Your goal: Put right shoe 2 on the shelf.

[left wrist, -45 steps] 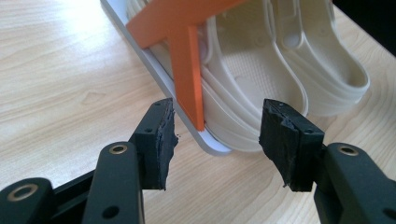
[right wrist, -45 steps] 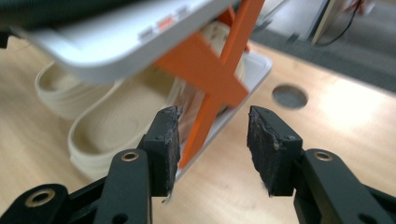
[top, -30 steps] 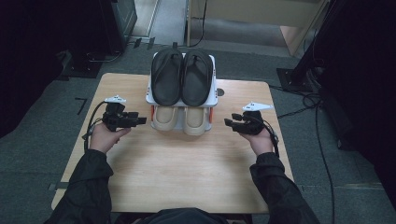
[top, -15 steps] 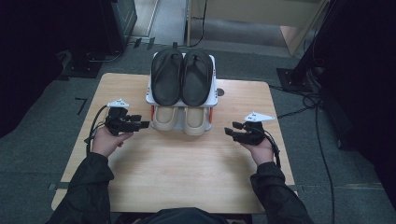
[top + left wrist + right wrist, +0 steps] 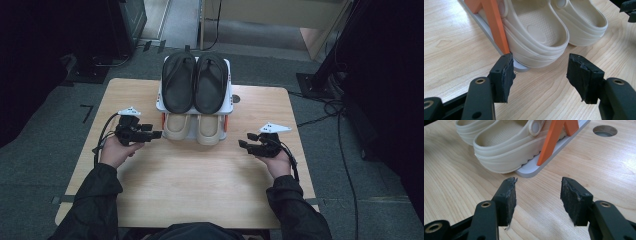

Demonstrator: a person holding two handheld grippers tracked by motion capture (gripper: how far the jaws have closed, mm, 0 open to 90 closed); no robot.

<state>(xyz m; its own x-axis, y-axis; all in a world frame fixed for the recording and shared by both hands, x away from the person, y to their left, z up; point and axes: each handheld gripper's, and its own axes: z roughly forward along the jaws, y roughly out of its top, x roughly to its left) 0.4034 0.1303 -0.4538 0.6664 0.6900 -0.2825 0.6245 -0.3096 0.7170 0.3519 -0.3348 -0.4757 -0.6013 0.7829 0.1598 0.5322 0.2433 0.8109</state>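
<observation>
1. Your left hand (image 5: 116,150) rests on the counter (image 5: 200,185) just left of the shoe rack (image 5: 227,100), its forearm coming up from the near edge.
2. Your left tongs (image 5: 156,134) point level at the rack's lower tier; the jaws have just been opening and stand wide, nothing between them.
3. The cream clogs (image 5: 195,127) sit on that lower tier, black sandals (image 5: 195,82) above.
4. Your right tongs (image 5: 242,144), right of the rack, have also just been opening and gape empty over bare wood.

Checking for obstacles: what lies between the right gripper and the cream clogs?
Bare tabletop; the right gripper view shows nothing between the open right gripper and the cream clogs.
</observation>
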